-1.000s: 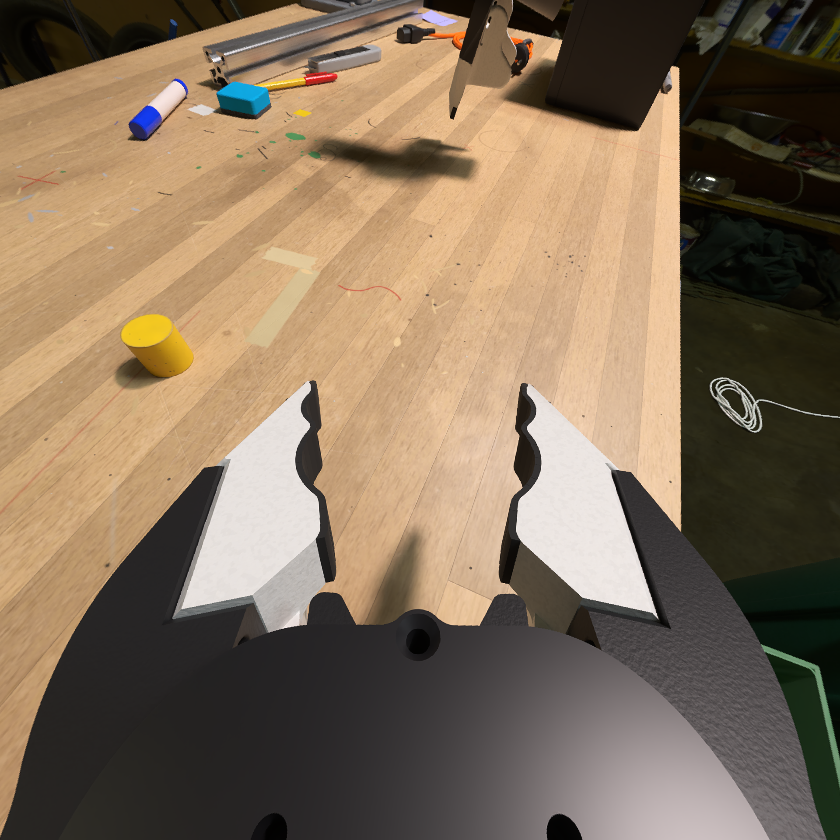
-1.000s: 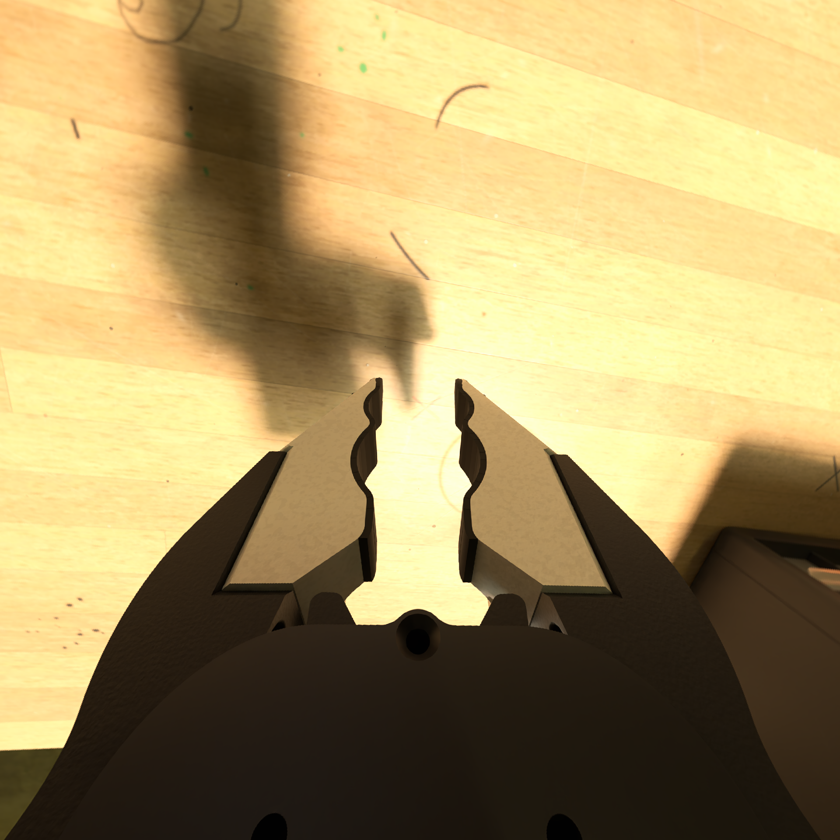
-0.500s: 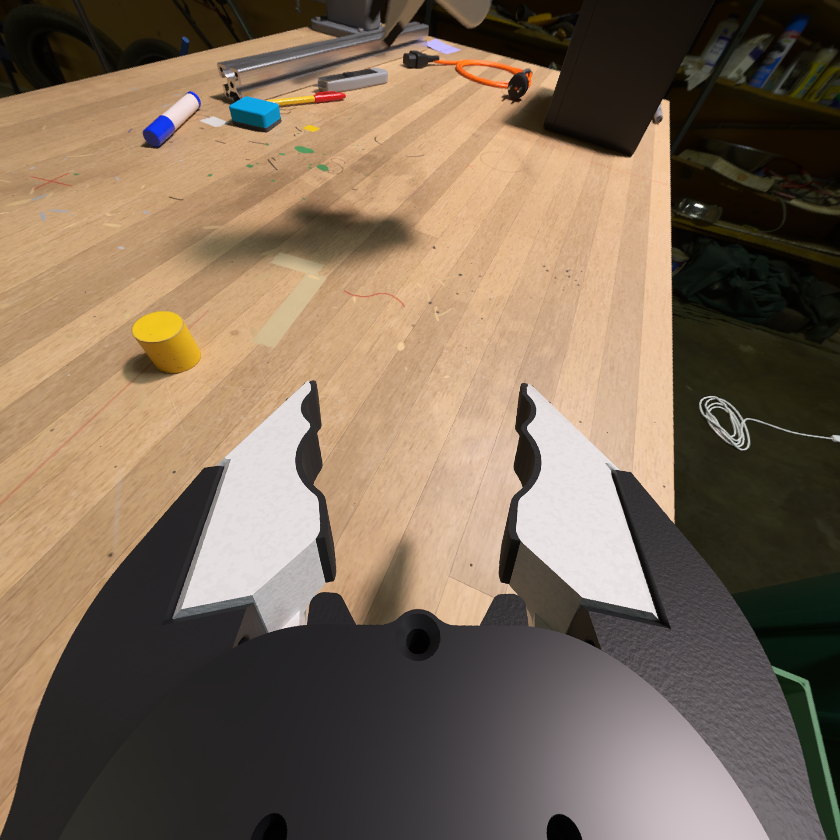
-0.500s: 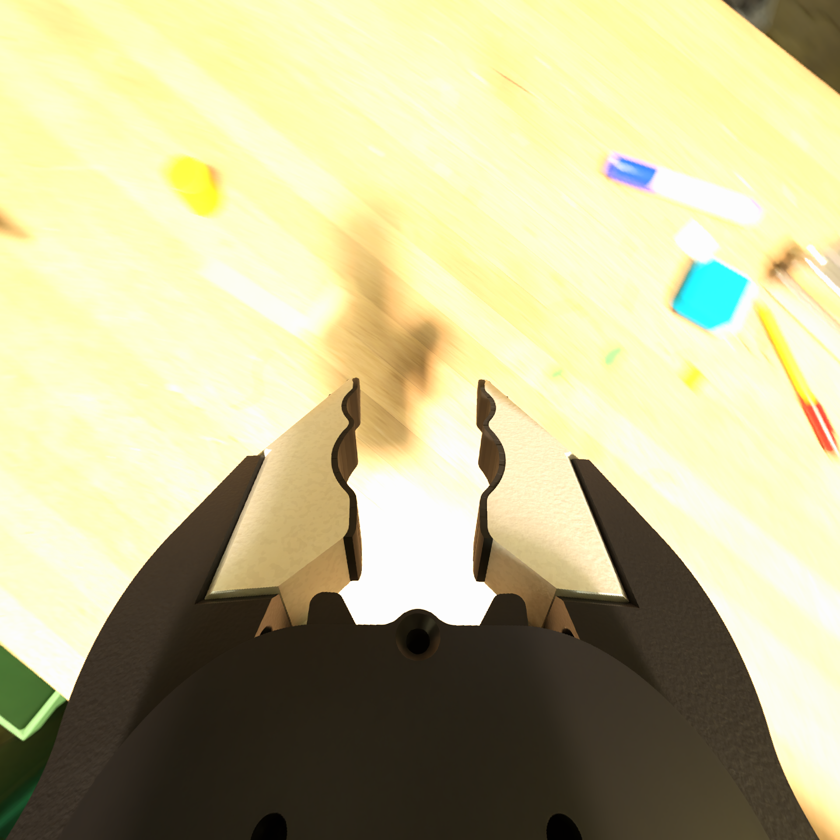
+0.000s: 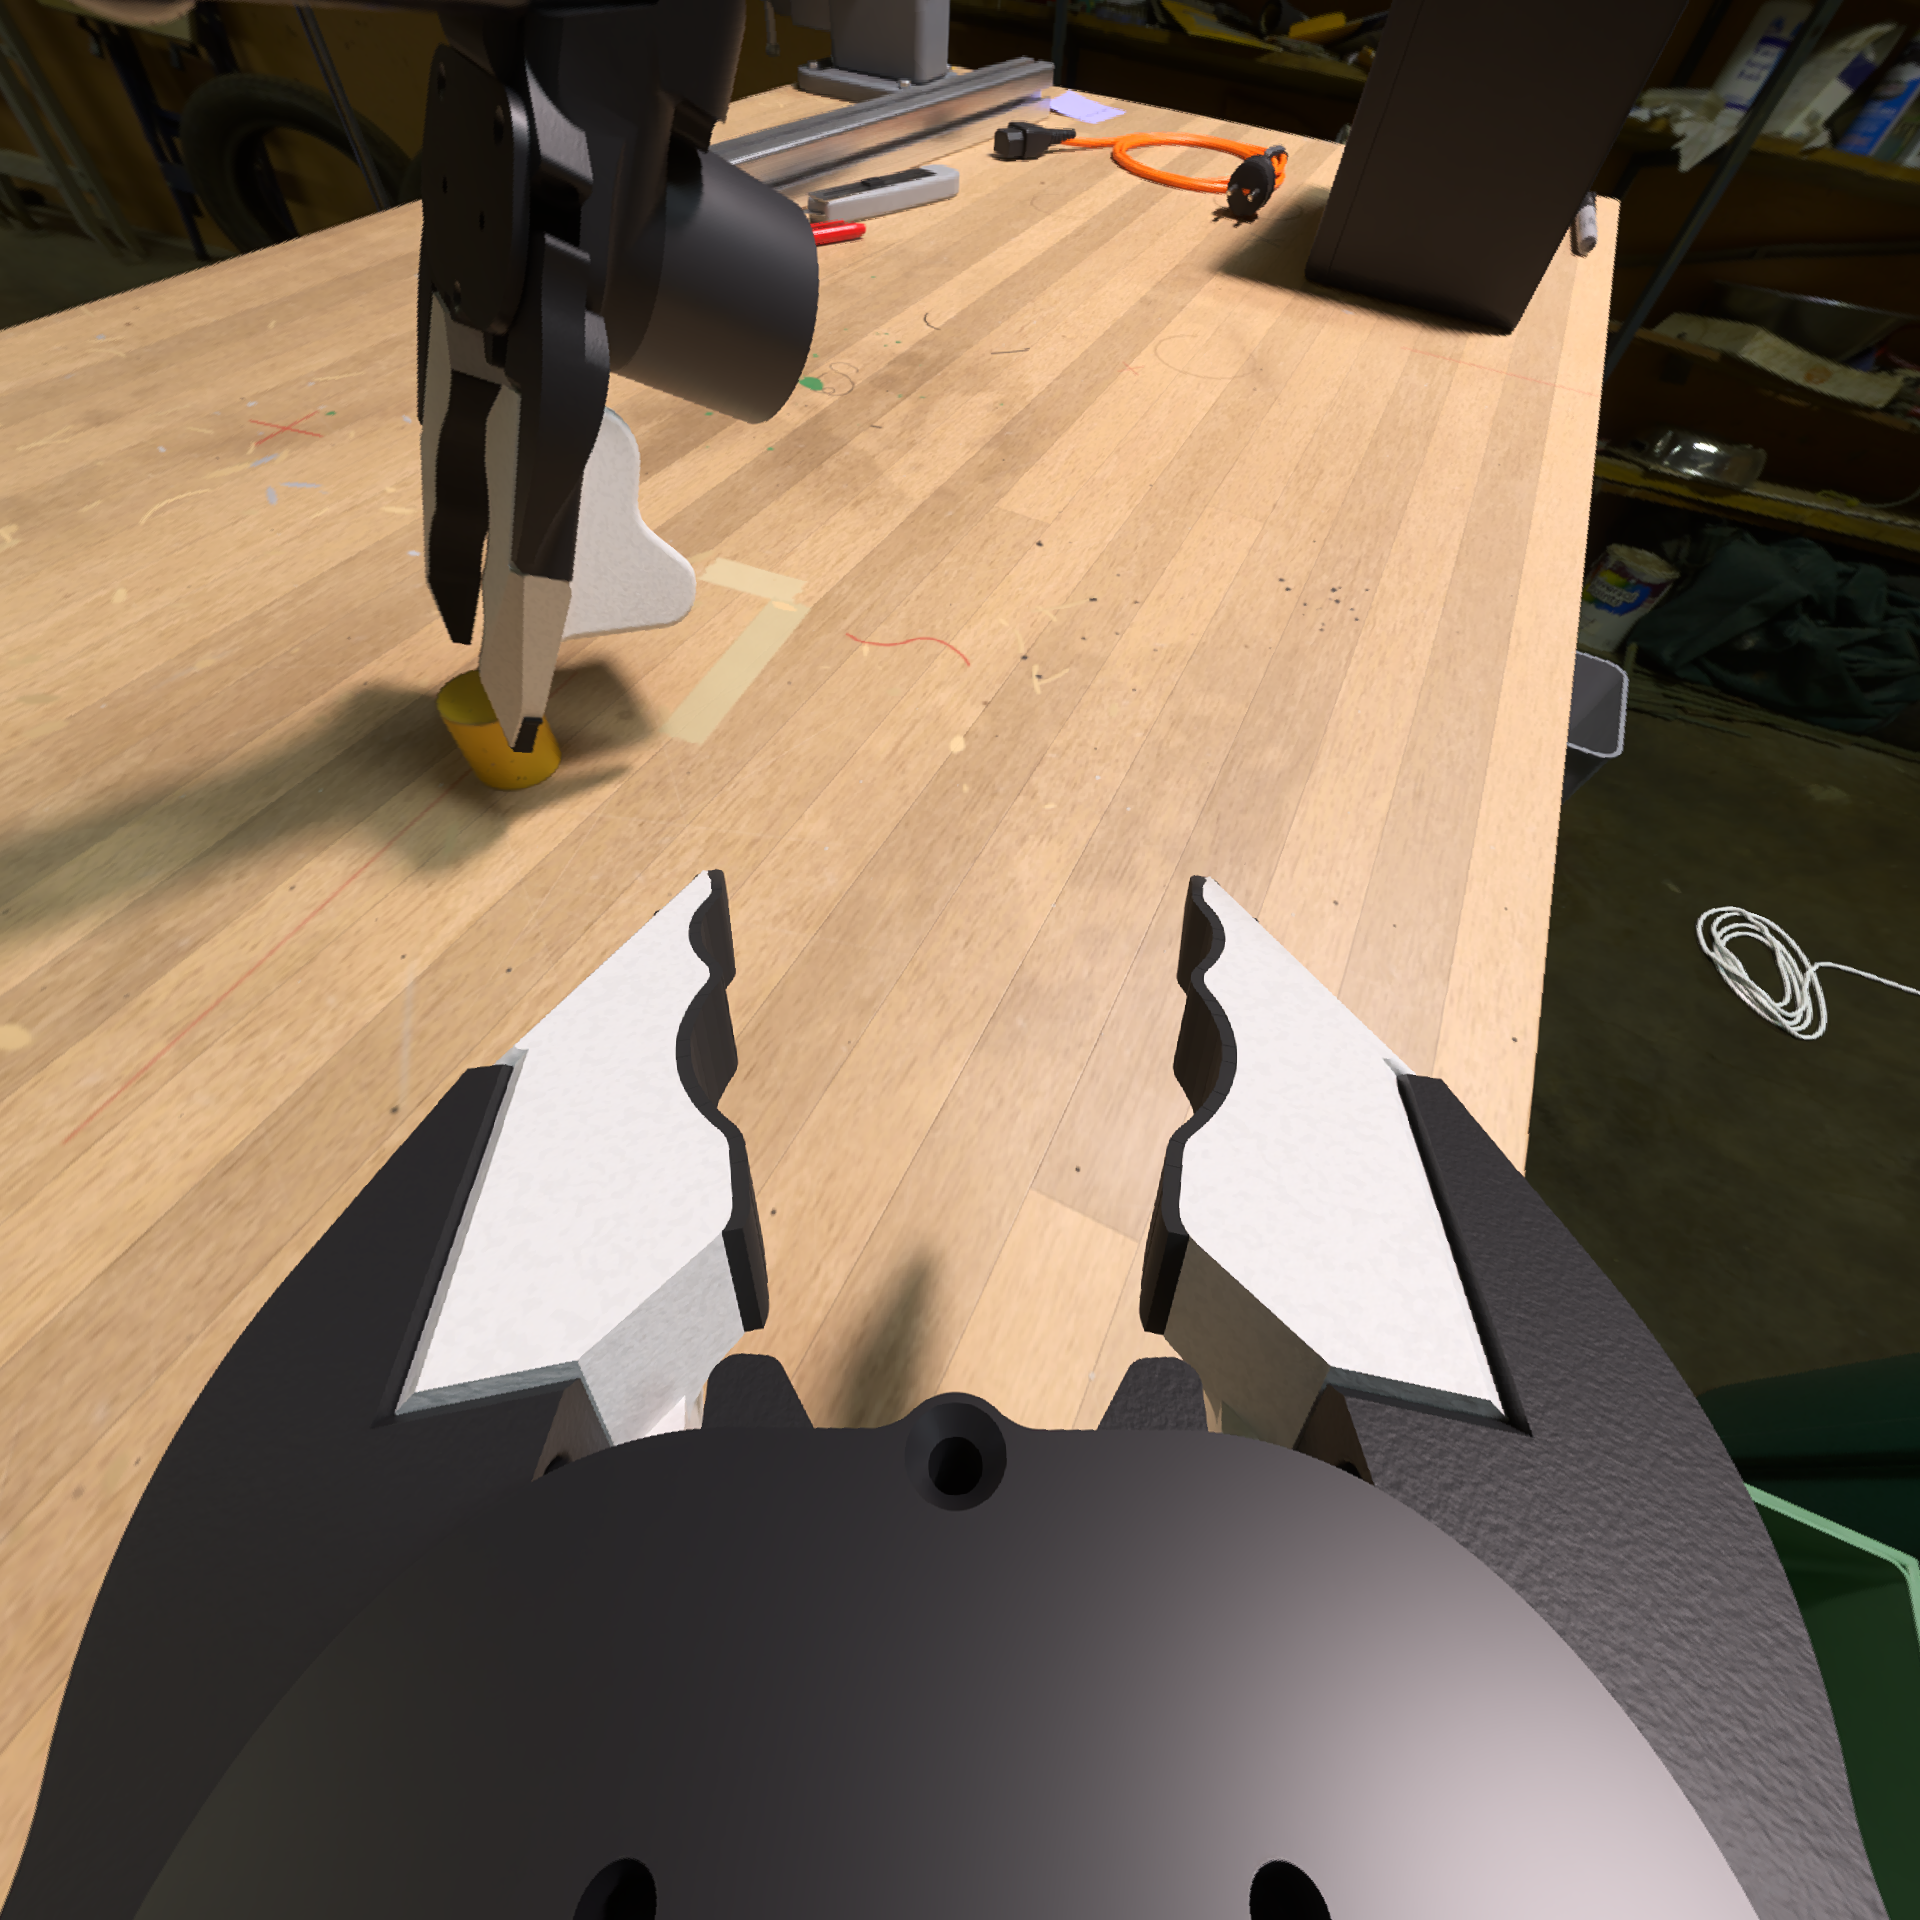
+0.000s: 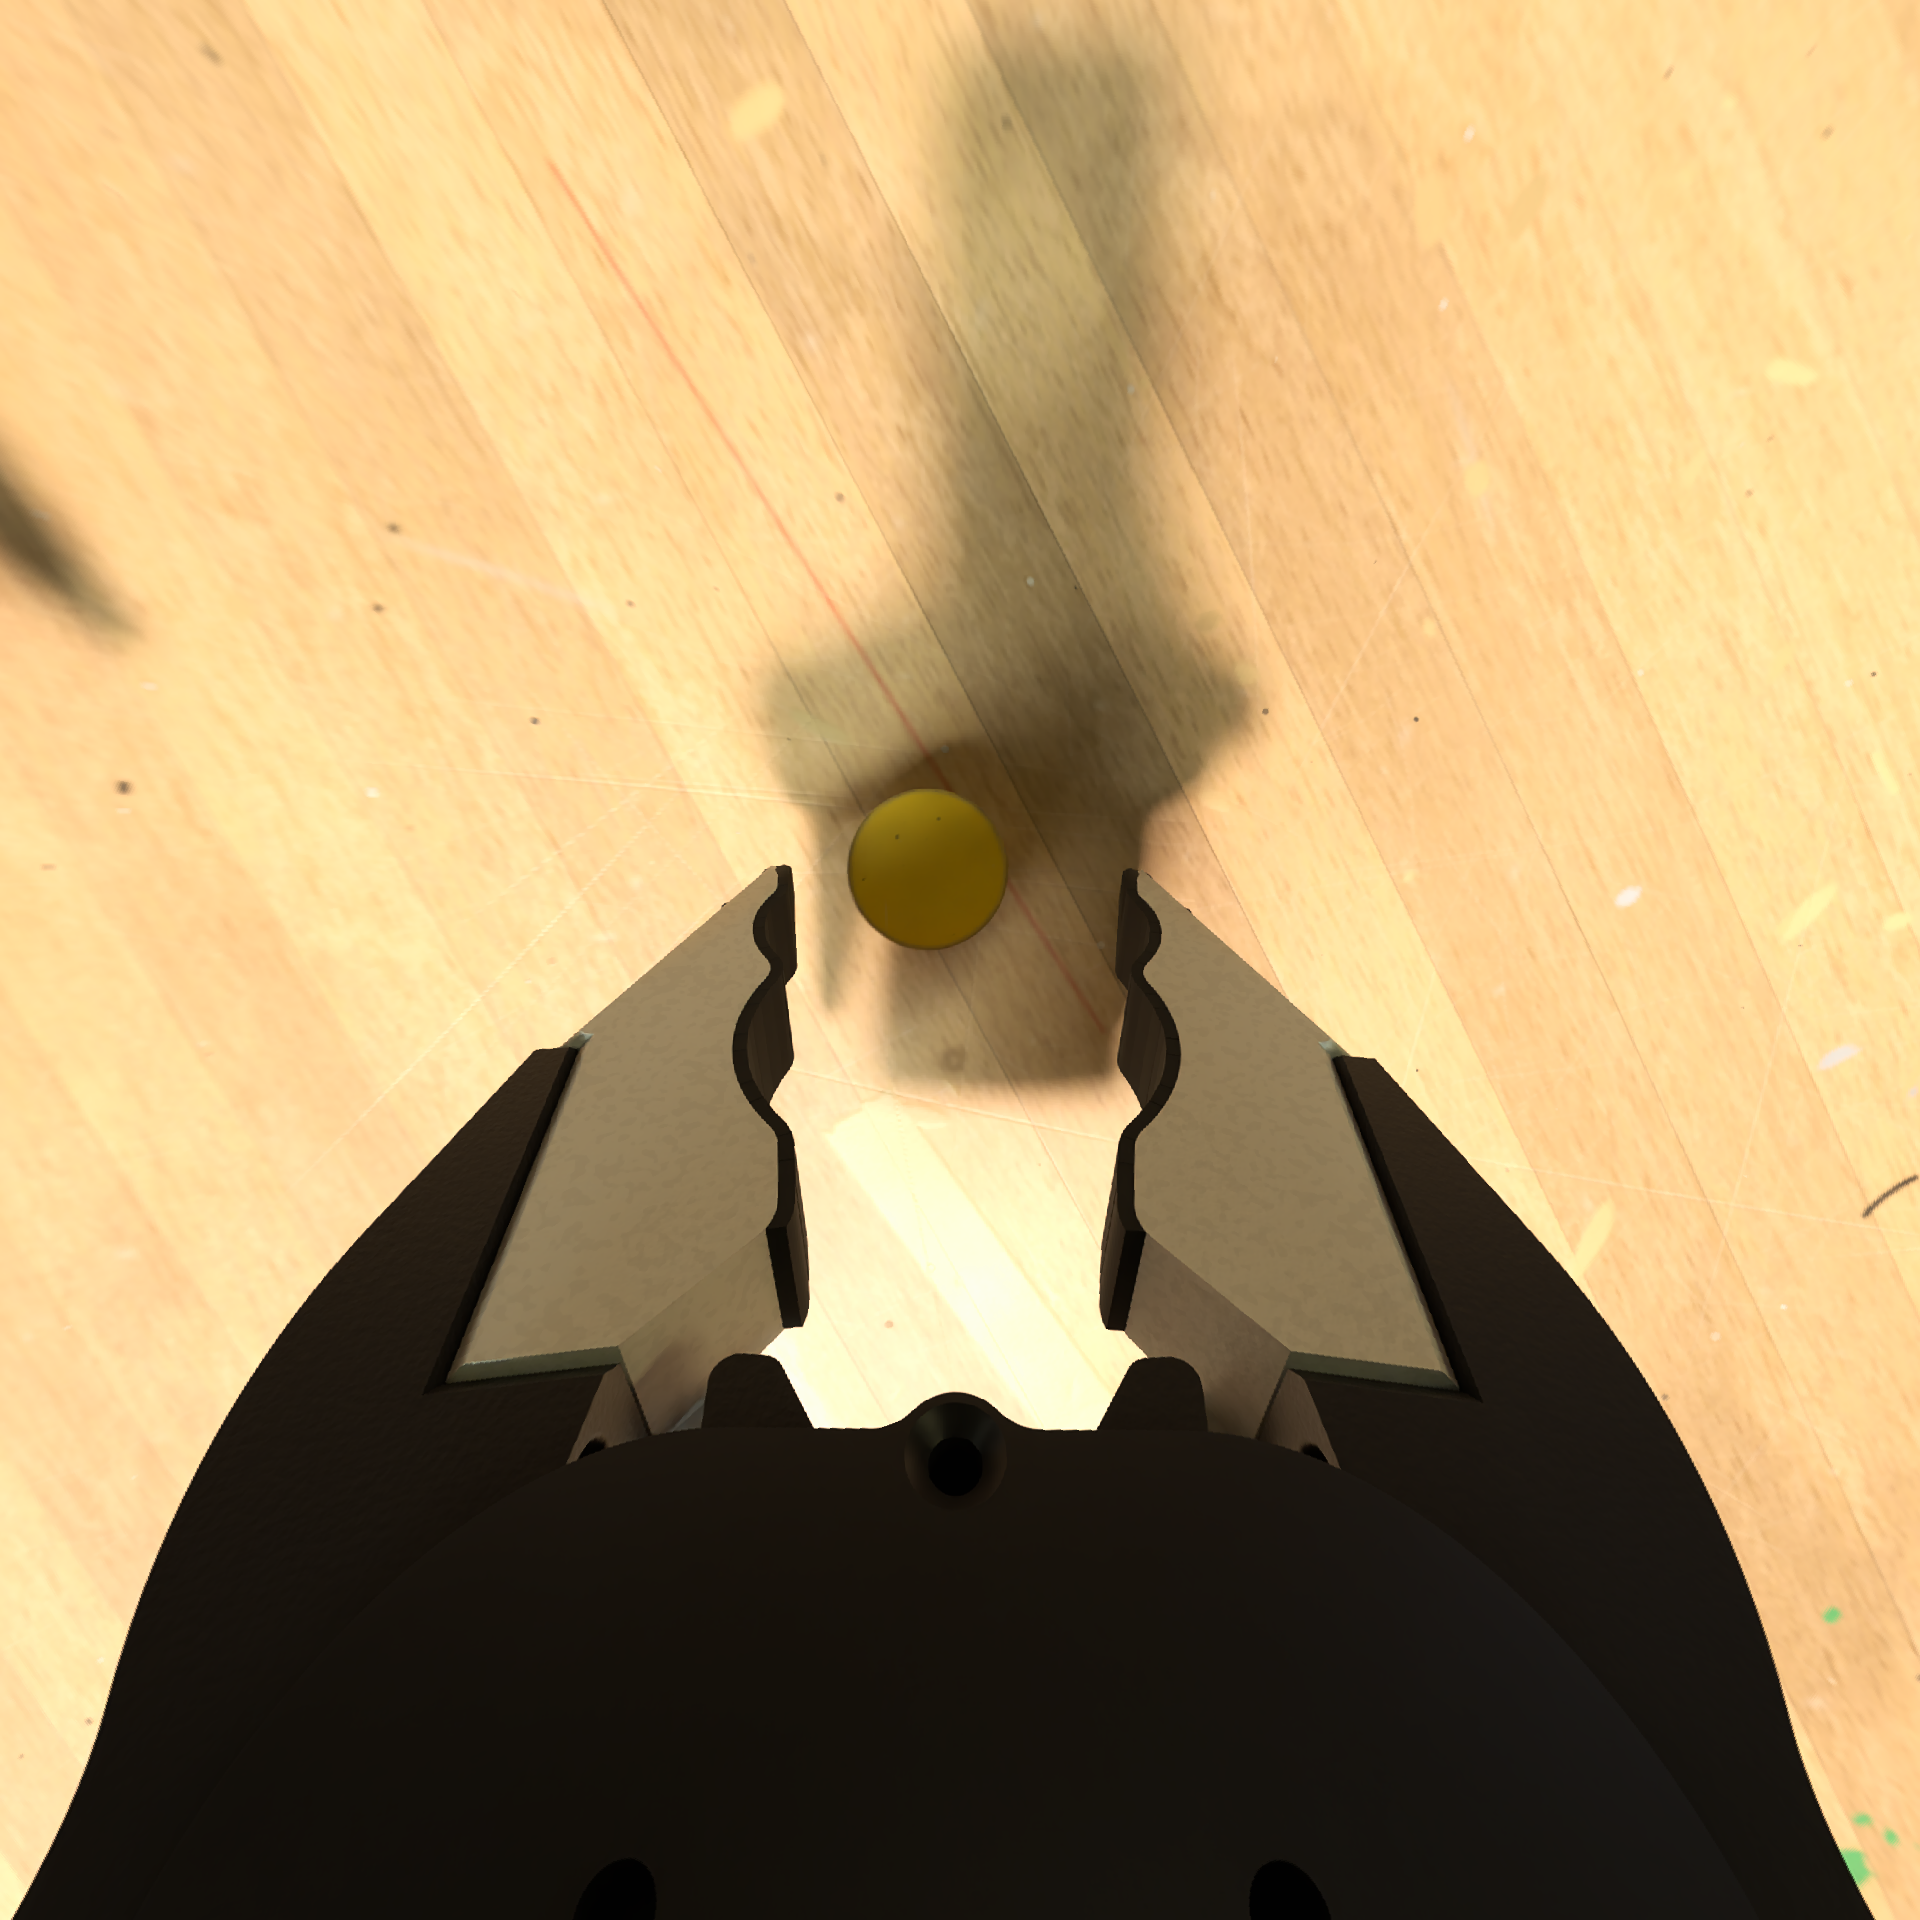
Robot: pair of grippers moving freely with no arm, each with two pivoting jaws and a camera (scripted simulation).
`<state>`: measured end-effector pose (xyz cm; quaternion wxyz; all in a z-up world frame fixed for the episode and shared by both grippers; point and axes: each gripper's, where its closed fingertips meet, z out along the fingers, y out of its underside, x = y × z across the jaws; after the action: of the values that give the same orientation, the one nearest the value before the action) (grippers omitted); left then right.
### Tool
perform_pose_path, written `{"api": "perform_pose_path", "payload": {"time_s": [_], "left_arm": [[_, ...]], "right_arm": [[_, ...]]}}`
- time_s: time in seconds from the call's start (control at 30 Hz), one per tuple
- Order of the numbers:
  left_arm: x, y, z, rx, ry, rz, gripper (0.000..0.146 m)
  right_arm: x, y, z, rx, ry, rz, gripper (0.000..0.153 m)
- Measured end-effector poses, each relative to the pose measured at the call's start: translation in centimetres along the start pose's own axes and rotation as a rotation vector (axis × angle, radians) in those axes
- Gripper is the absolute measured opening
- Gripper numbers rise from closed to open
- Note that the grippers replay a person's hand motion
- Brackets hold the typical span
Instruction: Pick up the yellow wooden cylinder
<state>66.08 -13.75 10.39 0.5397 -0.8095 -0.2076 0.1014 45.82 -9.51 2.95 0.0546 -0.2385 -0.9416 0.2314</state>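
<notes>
The yellow wooden cylinder (image 5: 499, 746) stands on end on the wooden workbench (image 5: 1039, 582), at the left in the left wrist view. My right gripper (image 5: 490, 681) hangs point-down right over it, one fingertip in front of its side. In the right wrist view I look straight down on the cylinder's round top (image 6: 927, 868). It lies level with the tips of my right gripper (image 6: 958, 878), which is open, and nearer the left finger. I cannot tell whether the fingers touch it. My left gripper (image 5: 956, 894) is open and empty, low over the bench, to the cylinder's right.
A strip of tape (image 5: 738, 665) lies just right of the cylinder. At the far end are an orange cable (image 5: 1184, 166), a dark box (image 5: 1455, 166) and a metal rail (image 5: 883, 104). The bench's right edge (image 5: 1558, 727) drops to a floor with a white cord coil (image 5: 1766, 971) and a green bin (image 5: 1860, 1558).
My right gripper has come from the far end of the bench to just above the yellow cylinder and has opened wider. My left gripper has stayed open and shifted only slightly.
</notes>
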Motion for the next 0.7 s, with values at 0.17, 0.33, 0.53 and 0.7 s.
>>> {"api": "perform_pose_path", "payload": {"time_s": [0.17,0.33,0.53,0.7], "left_arm": [[-0.5,0.6,-1.2,0.015,-0.019,-0.031,0.087],[-0.4,0.5,-1.6,0.043,-0.024,-0.043,0.087],[0.3,0.4,-1.5,0.031,-0.018,-0.030,0.087],[0.7,0.2,-1.3,0.017,-0.023,-0.011,0.087]], "right_arm": [[-0.4,0.6,1.4,-0.073,0.001,-0.034,0.048],[-0.6,0.8,1.5,-0.082,0.023,-0.072,0.033],[-0.6,2.4,-1.0,-0.069,0.070,-0.017,0.033],[0.9,5.3,-9.4,0.086,0.125,0.098,0.033]]}}
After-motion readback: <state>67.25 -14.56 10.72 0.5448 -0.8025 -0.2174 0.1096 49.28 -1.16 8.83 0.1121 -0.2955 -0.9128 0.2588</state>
